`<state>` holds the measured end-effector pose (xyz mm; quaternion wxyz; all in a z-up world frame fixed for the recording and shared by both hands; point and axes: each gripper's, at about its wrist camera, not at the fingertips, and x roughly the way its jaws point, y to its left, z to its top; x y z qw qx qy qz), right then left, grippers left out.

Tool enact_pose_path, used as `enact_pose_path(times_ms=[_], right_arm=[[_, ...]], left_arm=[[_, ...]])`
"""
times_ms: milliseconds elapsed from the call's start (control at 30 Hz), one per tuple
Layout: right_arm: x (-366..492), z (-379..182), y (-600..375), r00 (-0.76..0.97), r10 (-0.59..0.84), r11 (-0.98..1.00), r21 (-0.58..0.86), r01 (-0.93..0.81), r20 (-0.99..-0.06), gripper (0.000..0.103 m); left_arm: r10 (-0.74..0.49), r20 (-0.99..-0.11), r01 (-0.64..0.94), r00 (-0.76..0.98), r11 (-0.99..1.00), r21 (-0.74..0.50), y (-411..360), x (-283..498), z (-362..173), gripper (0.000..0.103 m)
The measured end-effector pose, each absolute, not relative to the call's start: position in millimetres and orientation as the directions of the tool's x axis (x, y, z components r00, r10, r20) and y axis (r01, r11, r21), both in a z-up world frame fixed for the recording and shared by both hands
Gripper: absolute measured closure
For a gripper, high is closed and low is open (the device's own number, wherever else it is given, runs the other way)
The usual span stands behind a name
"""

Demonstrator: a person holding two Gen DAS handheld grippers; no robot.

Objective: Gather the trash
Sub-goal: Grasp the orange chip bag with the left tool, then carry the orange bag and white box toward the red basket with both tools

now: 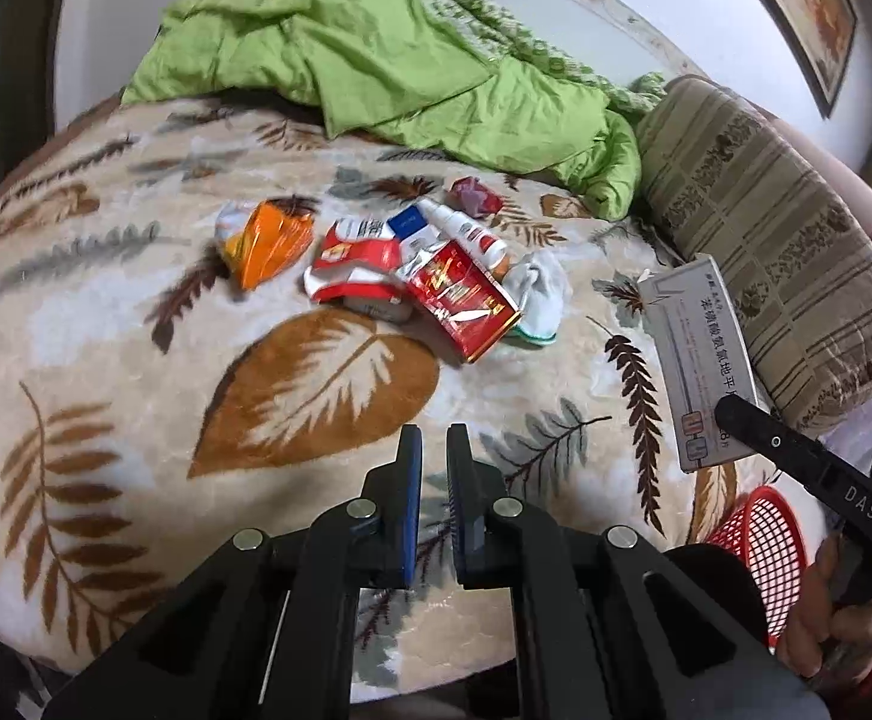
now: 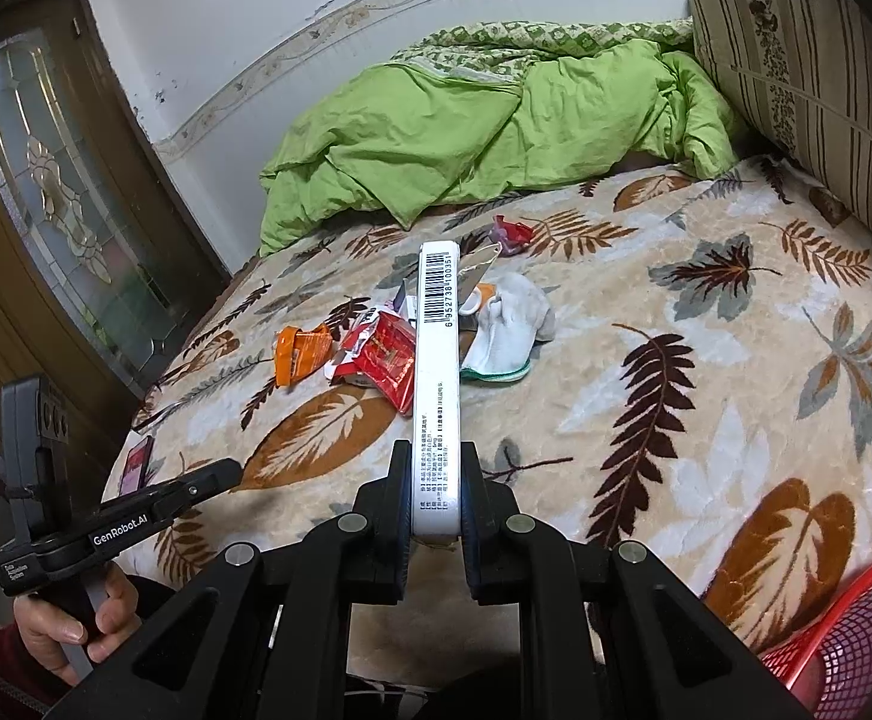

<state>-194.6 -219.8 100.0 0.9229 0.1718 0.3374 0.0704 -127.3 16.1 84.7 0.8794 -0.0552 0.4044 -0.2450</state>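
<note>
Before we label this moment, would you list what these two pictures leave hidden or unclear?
- Red basket: cut off by the right wrist view's edge; the contents do not show.
- Red packet and the trash pile: partly hidden in the right wrist view by the white box held in the right hand-held gripper.
- White box: its small print is too small to read in the left wrist view.
- Left hand-held gripper: narrow gap, nothing between its fingers.

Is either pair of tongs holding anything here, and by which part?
The right tongs grip the white medicine box across its narrow faces at one end. The left tongs hold nothing.
</note>
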Motion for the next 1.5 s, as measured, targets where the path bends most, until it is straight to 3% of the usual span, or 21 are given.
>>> enact_pose_path(times_ms=[100, 167, 200, 533, 667, 867, 900, 933, 967, 1233, 1500], right_arm=[[-197, 102, -217, 0.763, 0.244, 0.934, 0.356, -0.02, -0.598, 0.089], [-197, 101, -216, 0.761, 0.243, 0.935, 0.354, -0.018, -0.601, 0.089], [-197, 100, -216, 0.759, 0.244, 0.934, 0.356, -0.017, -0.603, 0.089], [-184, 90, -214, 0.739, 0.262, 0.93, 0.367, -0.022, -0.62, 0.089], [-178, 87, -216, 0.732, 0.258, 0.931, 0.364, -0.015, -0.631, 0.089], [-168, 76, -222, 0.714, 0.251, 0.929, 0.37, 0.013, -0.654, 0.089], [-167, 75, -222, 0.71, 0.253, 0.928, 0.373, 0.015, -0.657, 0.089], [-166, 74, -222, 0.707, 0.254, 0.927, 0.374, 0.016, -0.66, 0.089], [-164, 73, -222, 0.705, 0.254, 0.927, 0.374, 0.016, -0.662, 0.089], [-162, 69, -217, 0.699, 0.252, 0.93, 0.367, 0.017, -0.669, 0.089], [-167, 72, -217, 0.71, 0.231, 0.933, 0.358, 0.032, -0.666, 0.089]], left_arm=[[-0.454, -0.675, 0.379, 0.582, 0.885, -0.268, 19, -121, 90, 0.088], [-0.432, -0.684, 0.357, 0.587, 0.897, -0.26, 25, -108, 89, 0.062], [-0.416, -0.688, 0.343, 0.595, 0.905, -0.25, 28, -101, 89, 0.059], [-0.263, -0.734, 0.158, 0.626, 0.965, -0.211, 45, 13, 79, 0.055], [-0.22, -0.765, 0.11, 0.605, 0.975, -0.193, 42, 46, 58, 0.038], [-0.174, -0.788, 0.088, 0.59, 0.985, -0.152, 32, 73, 30, 0.04], [-0.172, -0.788, 0.08, 0.591, 0.985, -0.154, 33, 75, 28, 0.045], [-0.175, -0.789, 0.072, 0.589, 0.984, -0.165, 34, 77, 25, 0.062], [-0.191, -0.793, 0.069, 0.579, 0.98, -0.186, 36, 80, 23, 0.064], [-0.191, -0.759, 0.07, 0.622, 0.979, -0.189, 45, 54, 36, 0.064], [-0.284, -0.682, 0.185, 0.674, 0.959, -0.216, 29, -26, 76, 0.064]])
